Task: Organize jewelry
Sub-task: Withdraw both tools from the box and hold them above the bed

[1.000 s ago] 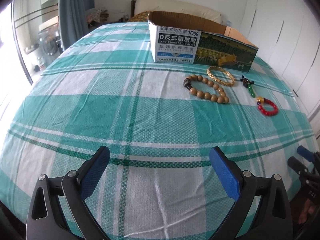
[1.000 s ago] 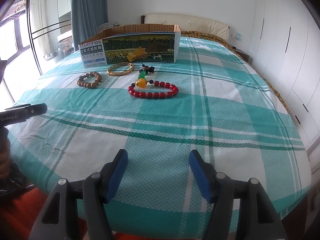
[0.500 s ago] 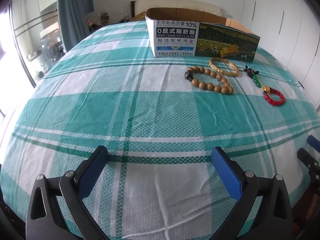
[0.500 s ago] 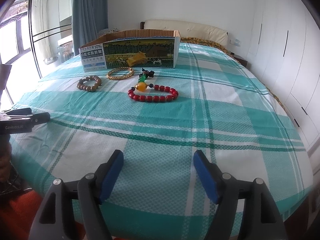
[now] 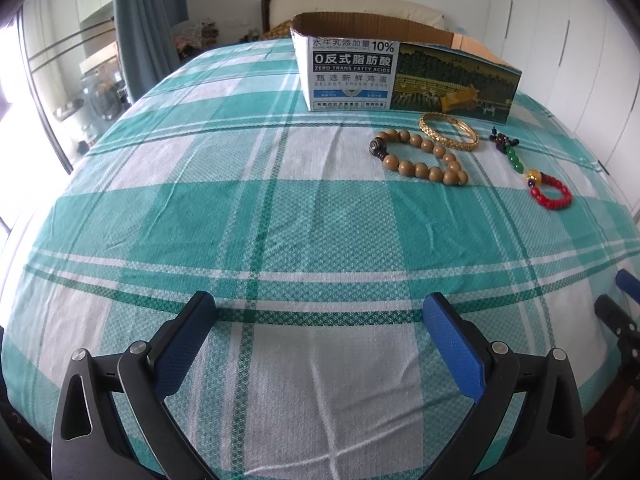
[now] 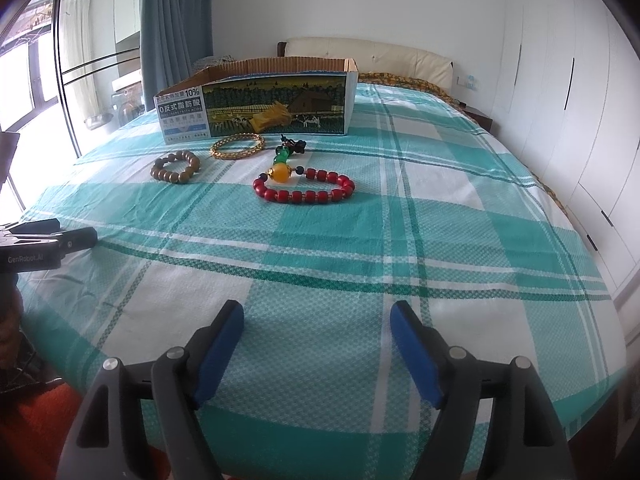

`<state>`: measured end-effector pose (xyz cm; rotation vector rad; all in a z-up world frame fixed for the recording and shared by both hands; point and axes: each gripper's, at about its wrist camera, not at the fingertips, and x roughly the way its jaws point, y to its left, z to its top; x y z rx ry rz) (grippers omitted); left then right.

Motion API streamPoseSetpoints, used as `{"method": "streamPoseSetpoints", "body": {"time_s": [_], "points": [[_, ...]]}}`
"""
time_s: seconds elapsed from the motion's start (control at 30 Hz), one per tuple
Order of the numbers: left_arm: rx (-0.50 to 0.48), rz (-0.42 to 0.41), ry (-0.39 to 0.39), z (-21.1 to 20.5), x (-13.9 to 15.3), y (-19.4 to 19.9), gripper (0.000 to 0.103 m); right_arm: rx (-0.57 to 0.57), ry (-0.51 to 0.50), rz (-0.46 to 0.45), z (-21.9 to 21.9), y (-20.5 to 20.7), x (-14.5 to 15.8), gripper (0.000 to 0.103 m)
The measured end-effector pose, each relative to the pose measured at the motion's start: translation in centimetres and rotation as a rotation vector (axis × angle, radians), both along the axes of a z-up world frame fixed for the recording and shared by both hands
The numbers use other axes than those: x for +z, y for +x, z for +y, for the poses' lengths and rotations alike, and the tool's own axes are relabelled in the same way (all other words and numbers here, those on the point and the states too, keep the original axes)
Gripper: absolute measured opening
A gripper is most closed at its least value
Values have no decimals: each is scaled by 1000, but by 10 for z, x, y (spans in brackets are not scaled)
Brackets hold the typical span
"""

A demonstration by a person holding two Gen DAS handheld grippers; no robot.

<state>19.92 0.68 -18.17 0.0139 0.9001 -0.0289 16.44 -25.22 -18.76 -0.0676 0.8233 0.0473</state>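
Note:
Three bracelets lie on a green plaid bedspread [image 5: 280,220] in front of an open cardboard box [image 5: 404,76]: a brown wooden bead bracelet [image 5: 420,156], a gold bangle [image 5: 448,132] and a red bead bracelet [image 5: 550,192] with a yellow bead and green tassel. They also show in the right wrist view: the wooden bracelet [image 6: 176,167], the bangle [image 6: 238,146], the red bracelet [image 6: 306,188], the box [image 6: 256,104]. My left gripper [image 5: 320,320] is open and empty, well short of them. My right gripper [image 6: 316,320] is open and empty, near the bed's front edge.
White wardrobe doors [image 6: 560,100] line the right side. A headboard [image 6: 368,50] stands behind the box. A blue curtain [image 6: 176,20] and a window are at the left. The left gripper's body [image 6: 40,248] shows at the left edge of the right wrist view.
Both grippers have drifted slightly forward over the bed and the views have levelled. The right jaws have opened wider. The jewelry has not moved.

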Motion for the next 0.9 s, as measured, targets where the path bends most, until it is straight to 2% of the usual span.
{"method": "streamPoseSetpoints", "body": {"time_s": [0.43,0.7,0.9], "points": [[12,23,-1,0,0,2,103,4,2,-13,-1,-2,-1,78],[20,-5,-2,0,-1,-3,103,8,-2,0,0,-1,0,78],[10,6,1,0,0,-4,103,12,-3,0,0,-2,0,78]]}}
